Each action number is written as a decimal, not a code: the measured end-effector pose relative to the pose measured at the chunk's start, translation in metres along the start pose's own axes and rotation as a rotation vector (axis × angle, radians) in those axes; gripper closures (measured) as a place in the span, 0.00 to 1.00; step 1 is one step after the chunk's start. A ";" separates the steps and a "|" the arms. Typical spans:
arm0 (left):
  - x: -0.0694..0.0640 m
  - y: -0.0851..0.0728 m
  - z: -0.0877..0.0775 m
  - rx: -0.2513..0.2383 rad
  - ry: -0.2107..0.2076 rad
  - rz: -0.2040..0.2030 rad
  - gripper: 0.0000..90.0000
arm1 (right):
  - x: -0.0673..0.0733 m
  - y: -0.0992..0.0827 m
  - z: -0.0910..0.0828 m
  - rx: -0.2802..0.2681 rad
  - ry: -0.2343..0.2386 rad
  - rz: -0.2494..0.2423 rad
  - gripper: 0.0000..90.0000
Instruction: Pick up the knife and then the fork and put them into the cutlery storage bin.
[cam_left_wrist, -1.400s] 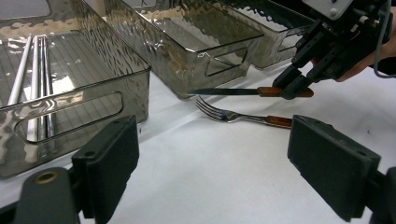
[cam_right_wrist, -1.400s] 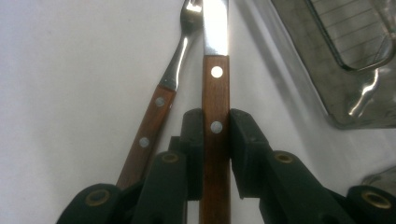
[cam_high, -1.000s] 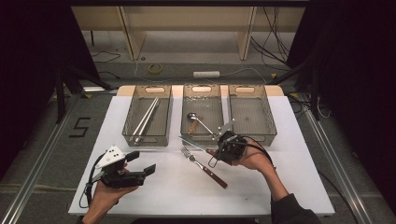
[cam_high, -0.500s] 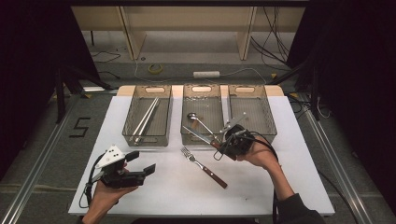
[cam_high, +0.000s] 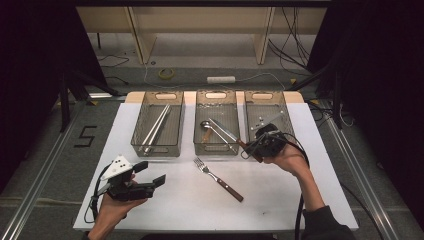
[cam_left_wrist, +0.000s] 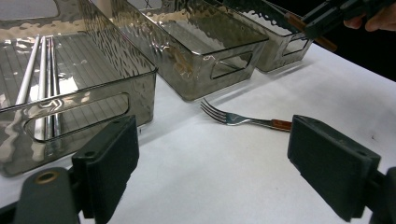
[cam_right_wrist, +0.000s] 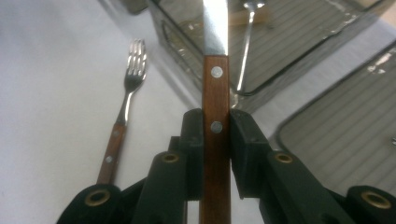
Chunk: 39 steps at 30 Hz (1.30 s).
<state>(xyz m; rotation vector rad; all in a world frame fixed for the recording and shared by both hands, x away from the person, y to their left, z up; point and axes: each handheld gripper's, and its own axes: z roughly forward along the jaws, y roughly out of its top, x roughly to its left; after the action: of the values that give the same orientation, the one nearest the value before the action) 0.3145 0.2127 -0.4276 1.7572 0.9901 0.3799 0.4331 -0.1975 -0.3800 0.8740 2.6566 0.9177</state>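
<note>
The right claw (cam_right_wrist: 215, 128) grips the wooden-handled steel knife (cam_right_wrist: 215, 70) by its handle, above the near edge of the middle clear plastic bin (cam_high: 216, 150). The left claw (cam_left_wrist: 224, 158) waits wide open. Sorting step: next, I think, lower the knife into a bin and release.

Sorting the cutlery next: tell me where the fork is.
In the high view the fork lies flat on the white table, just in front of the middle bin, between the two hands.
</note>
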 end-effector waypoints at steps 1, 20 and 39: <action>0.000 0.000 0.000 0.000 0.001 0.000 0.18 | -0.002 0.000 -0.001 -0.005 -0.003 0.011 0.86; 0.001 0.000 0.000 -0.004 0.005 0.000 0.18 | -0.053 0.010 -0.015 -0.037 -0.112 0.164 0.86; 0.001 0.000 -0.001 -0.017 0.006 -0.004 0.18 | -0.088 0.015 -0.001 0.008 -0.210 0.336 0.86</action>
<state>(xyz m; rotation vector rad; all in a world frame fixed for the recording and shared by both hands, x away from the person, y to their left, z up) 0.3150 0.2144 -0.4273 1.7399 0.9919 0.3898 0.5108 -0.2402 -0.3702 1.3658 2.3780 0.8285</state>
